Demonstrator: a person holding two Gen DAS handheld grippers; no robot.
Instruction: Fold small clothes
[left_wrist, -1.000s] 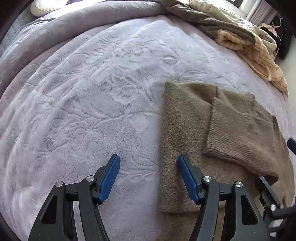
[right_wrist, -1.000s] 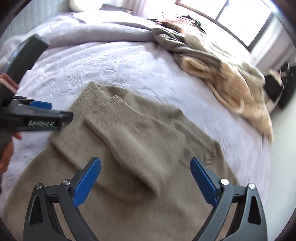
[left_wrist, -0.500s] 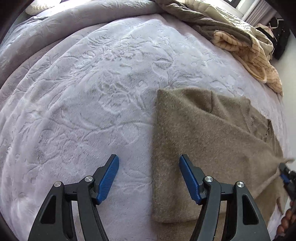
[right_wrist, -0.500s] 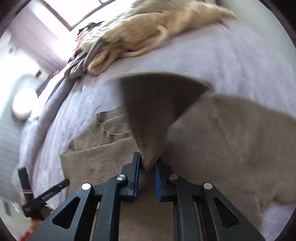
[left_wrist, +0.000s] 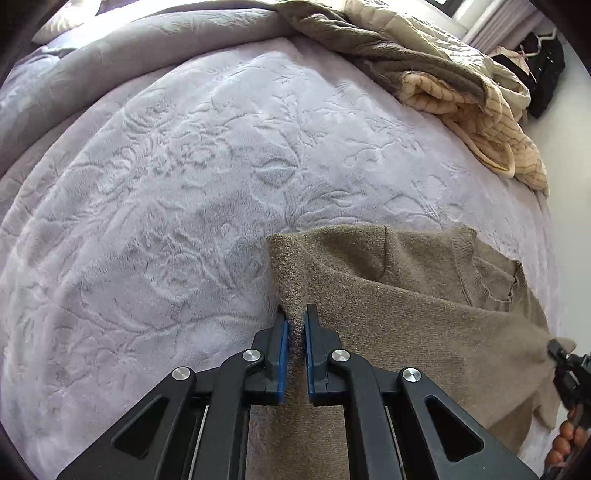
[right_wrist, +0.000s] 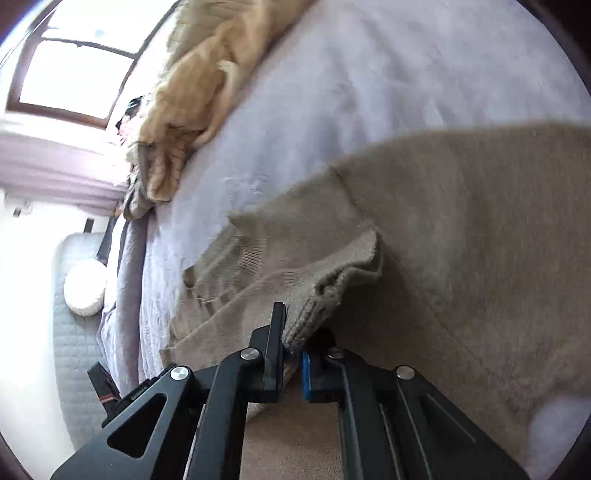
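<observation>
An olive-brown knit sweater (left_wrist: 406, 325) lies on the lilac embossed bed cover (left_wrist: 166, 221). My left gripper (left_wrist: 294, 314) is closing its jaws on the sweater's left folded edge, and the blue pads (left_wrist: 283, 343) pinch the knit between them. My right gripper (right_wrist: 295, 332) is closing too, and it clamps a bunched ribbed edge (right_wrist: 332, 291) of the sweater (right_wrist: 480, 221), which is lifted off the rest. In the left wrist view the right gripper (left_wrist: 561, 354) shows at the right edge, tugging the cloth, with fingers of a hand (left_wrist: 565, 439) below it.
A heap of cream quilted and olive blankets (left_wrist: 480, 110) lies at the far right of the bed. A grey duvet (left_wrist: 110, 66) runs along the far edge. Dark items (left_wrist: 543, 62) sit beyond the bed. A window (right_wrist: 74, 66) and a round white cushion (right_wrist: 85, 291) show at the left.
Both grippers went from open to shut on the sweater. The left one shifted right onto its left edge. The right one rolled over, took a ribbed edge and drew it aside.
</observation>
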